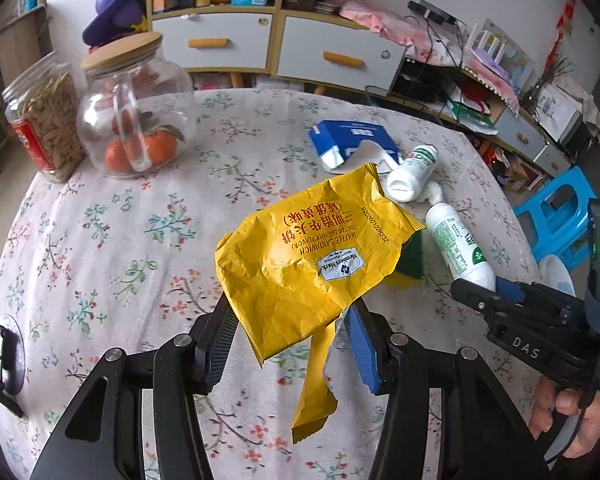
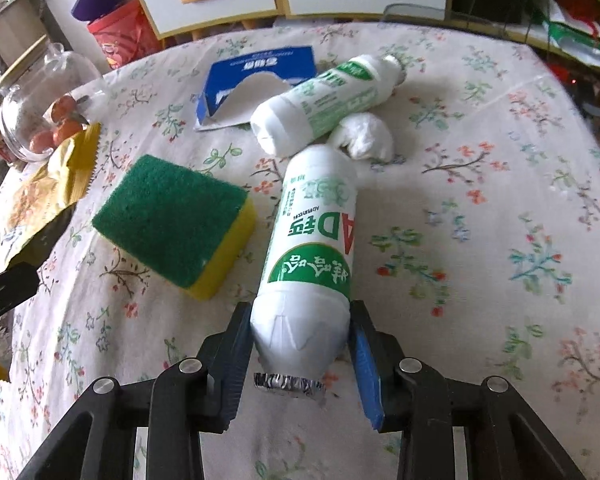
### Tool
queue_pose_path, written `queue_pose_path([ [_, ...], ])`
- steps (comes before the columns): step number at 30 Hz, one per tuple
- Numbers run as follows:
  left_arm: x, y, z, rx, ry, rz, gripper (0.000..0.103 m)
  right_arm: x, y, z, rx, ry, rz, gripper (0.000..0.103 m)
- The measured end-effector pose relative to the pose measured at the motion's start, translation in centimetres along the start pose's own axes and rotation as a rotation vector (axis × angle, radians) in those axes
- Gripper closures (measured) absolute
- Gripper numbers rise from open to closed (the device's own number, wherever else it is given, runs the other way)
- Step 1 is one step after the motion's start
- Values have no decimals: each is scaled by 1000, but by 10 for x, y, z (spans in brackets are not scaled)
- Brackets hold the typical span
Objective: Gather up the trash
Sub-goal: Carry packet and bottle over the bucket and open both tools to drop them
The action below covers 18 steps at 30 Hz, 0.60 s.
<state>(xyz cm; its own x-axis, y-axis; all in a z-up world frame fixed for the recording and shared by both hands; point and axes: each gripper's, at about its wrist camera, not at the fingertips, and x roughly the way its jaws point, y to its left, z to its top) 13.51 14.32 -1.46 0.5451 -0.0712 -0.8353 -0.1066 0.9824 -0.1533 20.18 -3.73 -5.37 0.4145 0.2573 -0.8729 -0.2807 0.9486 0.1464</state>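
Observation:
My left gripper (image 1: pixel 292 320) is shut on a crumpled yellow snack wrapper (image 1: pixel 308 256) and holds it above the floral tablecloth (image 1: pixel 100 240). My right gripper (image 2: pixel 300 324) has its jaws around the neck end of a white and green drink bottle (image 2: pixel 316 240) lying on the table; the pads (image 2: pixel 364 352) sit at the bottle's sides. That bottle also shows in the left wrist view (image 1: pixel 458 246). A second bottle (image 2: pixel 328 100), a white tissue ball (image 2: pixel 364 136) and a torn blue carton (image 2: pixel 256 80) lie beyond it. The wrapper also shows in the right wrist view (image 2: pixel 48 192).
A green and yellow sponge (image 2: pixel 176 224) lies left of the held bottle. A glass jar of oranges (image 1: pixel 136 108) and a jar of snacks (image 1: pixel 44 120) stand at the table's far left. A blue stool (image 1: pixel 560 216) and cluttered cabinets (image 1: pixel 340 56) stand beyond the table.

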Motion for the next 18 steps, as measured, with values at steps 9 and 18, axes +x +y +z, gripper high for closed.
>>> queue_pose_path([
  [9,-3,-33,-3,43,-7,-31,48,-38,-35,-14,16,-44,-38,62],
  [18,1,-78,-11,94,1,-70,48,-74,-94,-37,73,-68,-97,62],
])
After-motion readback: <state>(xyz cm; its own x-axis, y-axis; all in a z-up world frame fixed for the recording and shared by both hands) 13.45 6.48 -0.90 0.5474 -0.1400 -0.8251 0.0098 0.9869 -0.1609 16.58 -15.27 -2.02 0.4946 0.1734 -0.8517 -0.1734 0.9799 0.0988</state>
